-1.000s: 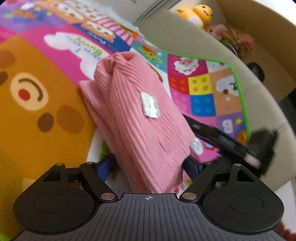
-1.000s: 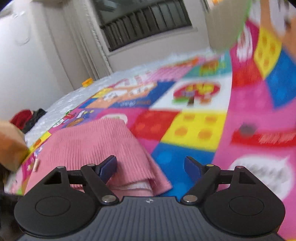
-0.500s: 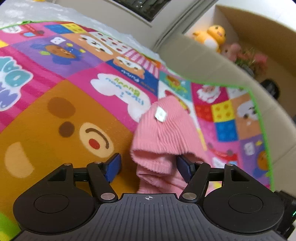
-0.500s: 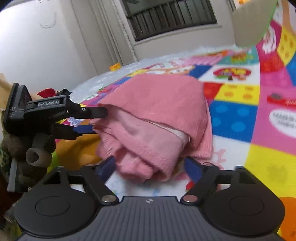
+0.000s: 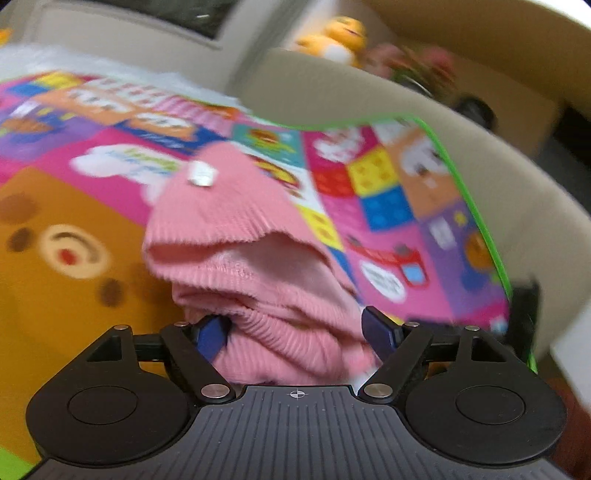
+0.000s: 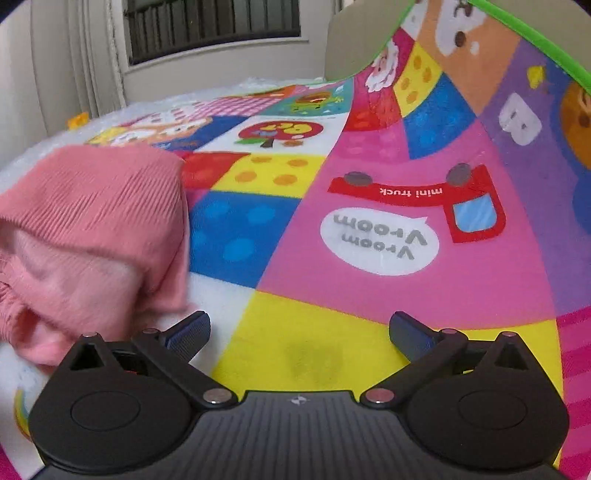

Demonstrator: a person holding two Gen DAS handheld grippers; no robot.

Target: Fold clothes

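Playmat [image 6: 369, 325] under pink garment [image 5: 240, 229] | barred window [image 6: 214, 22] | left tongs [image 5: 295, 328] straddle garment, apart | right tongs [image 6: 299, 332] apart

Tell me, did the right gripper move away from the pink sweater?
Yes. The right gripper slid right: the pink sweater, before between its fingers, now lies left of them, with bare mat between.

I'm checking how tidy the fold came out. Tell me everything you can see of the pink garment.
The pink garment is a ribbed, knit-looking piece folded into a bulky stack of several layers, with a paler, smoother inside showing at the open near end. A small white tag sits on its top layer. It lies on the colourful play mat. The left gripper has its fingers apart on either side of the near end; whether they touch the fabric is unclear. The right gripper is open beside it, over the mat.
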